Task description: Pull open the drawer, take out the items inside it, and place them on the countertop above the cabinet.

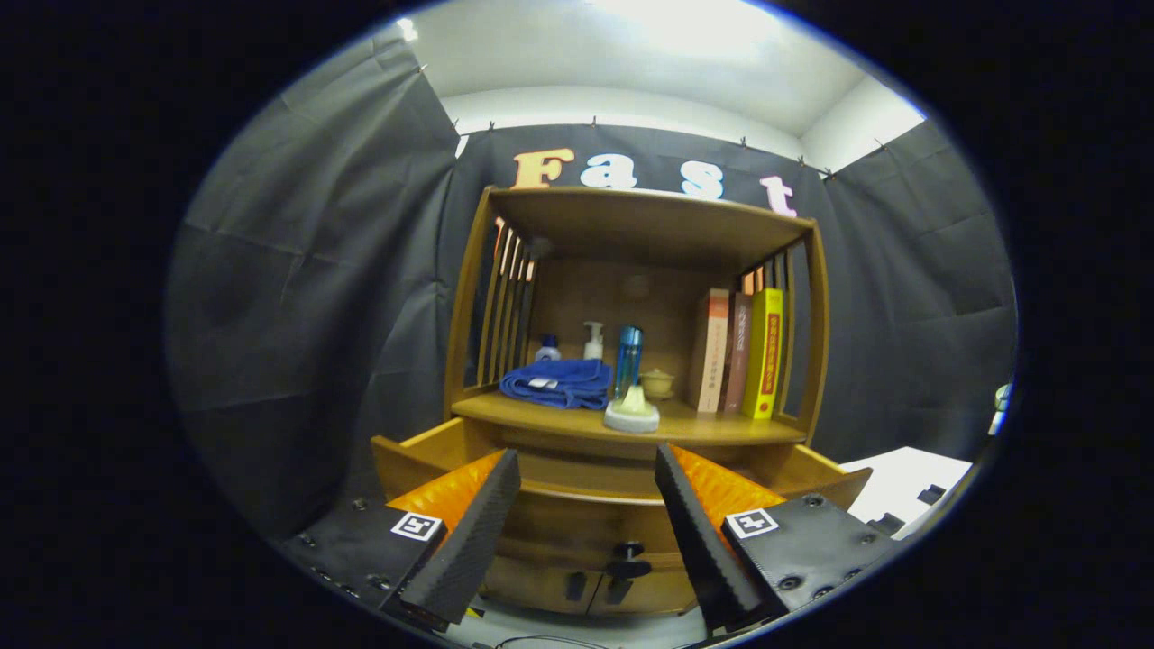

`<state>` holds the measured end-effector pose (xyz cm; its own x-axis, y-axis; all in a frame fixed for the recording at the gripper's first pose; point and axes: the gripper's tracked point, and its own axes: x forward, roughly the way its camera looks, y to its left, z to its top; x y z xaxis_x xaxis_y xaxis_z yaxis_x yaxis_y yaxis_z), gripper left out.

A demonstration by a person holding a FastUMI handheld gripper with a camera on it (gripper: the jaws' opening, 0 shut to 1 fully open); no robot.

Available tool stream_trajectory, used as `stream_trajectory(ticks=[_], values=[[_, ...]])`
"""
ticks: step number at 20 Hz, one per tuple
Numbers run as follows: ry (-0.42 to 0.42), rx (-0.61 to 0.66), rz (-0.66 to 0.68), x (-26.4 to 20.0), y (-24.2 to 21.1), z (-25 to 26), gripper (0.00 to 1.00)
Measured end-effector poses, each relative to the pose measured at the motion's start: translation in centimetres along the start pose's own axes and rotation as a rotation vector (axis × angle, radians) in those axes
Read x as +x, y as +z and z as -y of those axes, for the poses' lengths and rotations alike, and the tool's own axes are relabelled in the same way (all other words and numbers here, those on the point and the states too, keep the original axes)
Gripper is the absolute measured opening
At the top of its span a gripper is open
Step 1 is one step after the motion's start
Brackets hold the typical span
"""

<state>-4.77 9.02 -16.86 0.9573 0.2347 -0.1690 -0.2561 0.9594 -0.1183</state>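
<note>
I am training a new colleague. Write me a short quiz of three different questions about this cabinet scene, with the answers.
1. True or false: the drawer below the countertop is pulled open.
2. Which thing lies furthest to the left on the countertop? A) the books B) the blue cloth C) the blue bottle
3. Fill in: the fingers of the gripper are ____ and hold nothing.

Key
1. True; its front stands out toward the gripper.
2. B; the cloth lies left of the bottle, and the books stand at the right end.
3. Open; the drawer knob shows in the gap between them.
</note>
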Motion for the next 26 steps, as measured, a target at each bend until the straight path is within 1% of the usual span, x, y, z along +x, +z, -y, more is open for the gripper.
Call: stream_trajectory(ticks=[2, 7, 12, 17, 18, 23, 25, 26], values=[[0.009, 0.01, -0.032, 0.2, -1.8, -0.4, 0.99], [-0.005, 0.011, -0.09, 1.1, -5.6, 0.4, 0.99], [-0.063, 0.018, -0.12, 2.5, -7.1, 2.7, 0.99], [-0.07, 0.04, -0.162, 4.1, -9.0, 3.4, 0.99], [-0.084, 0.04, -0.155, 4.2, -9.0, 3.6, 0.99], [-0.108, -0.071, -0.157, 4.7, -9.2, 3.8, 0.98], [-0.111, -0.079, -0.152, 5.6, -8.8, 3.9, 0.98], [-0.114, -0.064, -0.167, 6.0, -9.1, 4.0, 0.98]])
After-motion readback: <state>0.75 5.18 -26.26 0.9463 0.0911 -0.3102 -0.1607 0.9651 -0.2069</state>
